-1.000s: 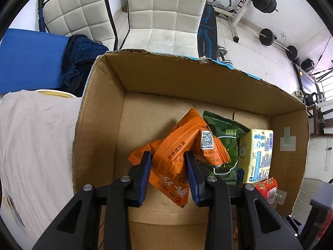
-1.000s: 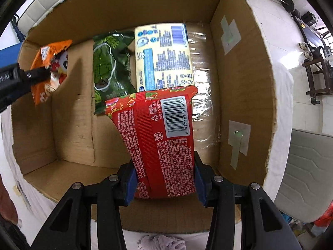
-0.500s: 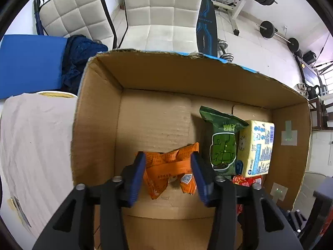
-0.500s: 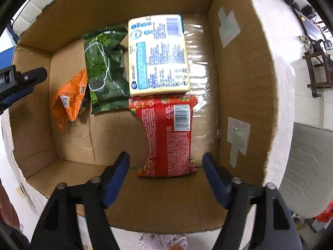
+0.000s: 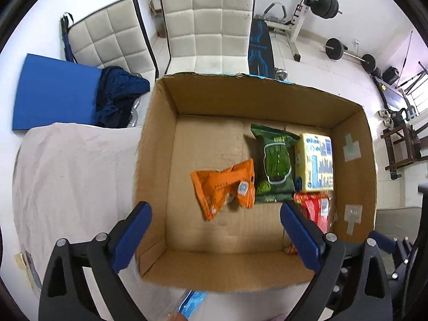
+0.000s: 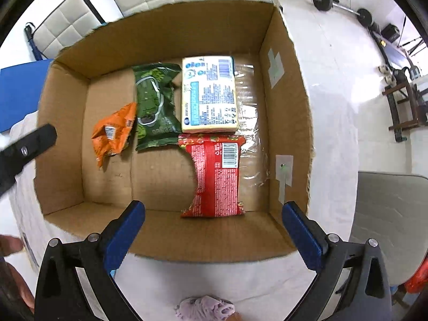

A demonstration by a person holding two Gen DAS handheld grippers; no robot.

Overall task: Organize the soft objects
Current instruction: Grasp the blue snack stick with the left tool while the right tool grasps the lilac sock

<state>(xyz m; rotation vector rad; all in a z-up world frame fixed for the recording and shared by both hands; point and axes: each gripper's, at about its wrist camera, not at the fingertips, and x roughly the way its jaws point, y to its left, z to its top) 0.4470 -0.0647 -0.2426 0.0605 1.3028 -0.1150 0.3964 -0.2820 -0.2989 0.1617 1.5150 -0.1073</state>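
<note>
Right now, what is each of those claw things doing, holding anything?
Left gripper: open, holding nothing.
Right gripper: open, holding nothing.

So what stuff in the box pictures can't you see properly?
- Red packet: in the left wrist view, the left hand-held gripper's right finger covers its near end.
- Orange packet: crumpled; its print is too small to read in either view.
- Purple soft thing: cut off by the right wrist view's bottom edge.
- Blue item: cut off at the bottom of the left wrist view, below the cardboard box.
</note>
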